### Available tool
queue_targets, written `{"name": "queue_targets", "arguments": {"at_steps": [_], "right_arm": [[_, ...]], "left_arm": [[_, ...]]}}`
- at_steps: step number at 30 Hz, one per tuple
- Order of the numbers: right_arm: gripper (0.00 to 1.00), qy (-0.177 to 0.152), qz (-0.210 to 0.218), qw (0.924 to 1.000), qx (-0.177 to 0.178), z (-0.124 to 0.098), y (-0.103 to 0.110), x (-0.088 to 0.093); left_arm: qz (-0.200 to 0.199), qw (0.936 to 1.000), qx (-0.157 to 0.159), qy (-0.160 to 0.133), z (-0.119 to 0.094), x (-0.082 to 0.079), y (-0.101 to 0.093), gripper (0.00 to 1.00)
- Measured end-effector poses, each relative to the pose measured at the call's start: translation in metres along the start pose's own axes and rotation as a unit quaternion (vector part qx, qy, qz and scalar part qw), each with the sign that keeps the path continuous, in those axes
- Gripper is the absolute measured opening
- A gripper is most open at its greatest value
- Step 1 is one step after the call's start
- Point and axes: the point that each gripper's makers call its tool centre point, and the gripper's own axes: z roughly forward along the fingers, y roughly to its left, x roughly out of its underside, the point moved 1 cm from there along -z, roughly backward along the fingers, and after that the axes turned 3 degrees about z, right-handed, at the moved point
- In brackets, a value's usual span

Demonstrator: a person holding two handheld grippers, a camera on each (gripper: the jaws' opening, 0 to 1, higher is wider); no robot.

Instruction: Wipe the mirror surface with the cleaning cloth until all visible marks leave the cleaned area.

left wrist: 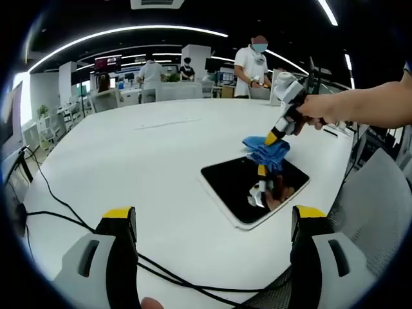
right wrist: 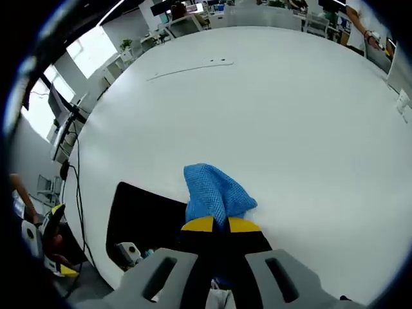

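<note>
- Your left gripper [left wrist: 209, 248] sits nearest in the left gripper view, jaws spread wide and grasping nothing, hovering over the worktop [left wrist: 148, 161] short of the mirror. Nothing steadies the mirror, so a firm stroke could slide it across the smooth worktop.
- Black cables [left wrist: 71, 215] trail over the worktop just ahead of those jaws and under them. If you bring the left gripper forward to brace the mirror, you could snag a cable and drag it onto the glass.
- Beyond that lies the mirror [left wrist: 248, 187], dark and flat, with one corner near the worktop's edge on your right. A push toward that side may send it off the edge.
- Your right gripper [right wrist: 214, 225] is clenched on the blue cleaning cloth [right wrist: 212, 190], which rests at the mirror's far edge. In the right gripper view the cloth bunches ahead of the yellow fingertips [right wrist: 199, 224], half on the worktop, so you risk wiping worktop instead of glass.
- Such a small wad covers little area. Press too steeply and the fingertips may touch the glass and leave new marks.
- Whether any marks remain I cannot tell; reflections hide them, so you might stop too early.
</note>
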Motion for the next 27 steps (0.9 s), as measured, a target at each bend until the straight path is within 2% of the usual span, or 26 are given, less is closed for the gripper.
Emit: {"name": "queue_targets", "arguments": {"at_steps": [3,5,7,10,13,15,20,23,27], "right_arm": [[0.00,-0.009,0.002,0.9997,-0.022,-0.019,0.005,-0.006],[0.00,-0.010,0.002,0.9997,-0.021,-0.031,0.005,-0.004],[0.00,-0.013,-0.002,0.9998,-0.018,-0.041,0.001,-0.003],[0.01,-0.012,0.003,0.9998,-0.016,-0.057,-0.009,-0.001],[0.01,-0.021,0.016,0.9996,-0.008,-0.068,-0.023,-0.002],[0.01,-0.015,0.028,0.9995,-0.009,-0.073,-0.030,0.002],[0.01,-0.009,0.033,0.9994,0.011,-0.074,-0.051,0.015],[0.01,0.002,0.051,0.9987,0.009,-0.064,-0.061,0.029],[0.01,0.014,0.038,0.9992,0.002,-0.051,-0.072,0.048]], "left_arm": [[-0.008,1.0000,0.001,-0.004,0.000,-0.001,0.001,0.99],[-0.004,1.0000,0.004,-0.007,0.000,-0.002,-0.001,0.99],[-0.001,0.9998,-0.002,-0.021,-0.002,-0.007,0.001,0.99],[-0.012,0.9994,-0.014,-0.029,-0.005,-0.009,0.006,0.99],[-0.007,0.9994,-0.015,-0.031,-0.004,-0.010,0.006,0.99],[-0.006,0.9994,-0.014,-0.031,-0.004,-0.010,0.006,0.99],[-0.006,0.9996,-0.014,-0.025,-0.003,-0.008,0.006,0.99],[-0.004,0.9996,-0.014,-0.024,-0.003,-0.008,0.006,0.99],[-0.002,0.9996,-0.018,-0.021,-0.004,-0.007,0.007,0.99]]}}
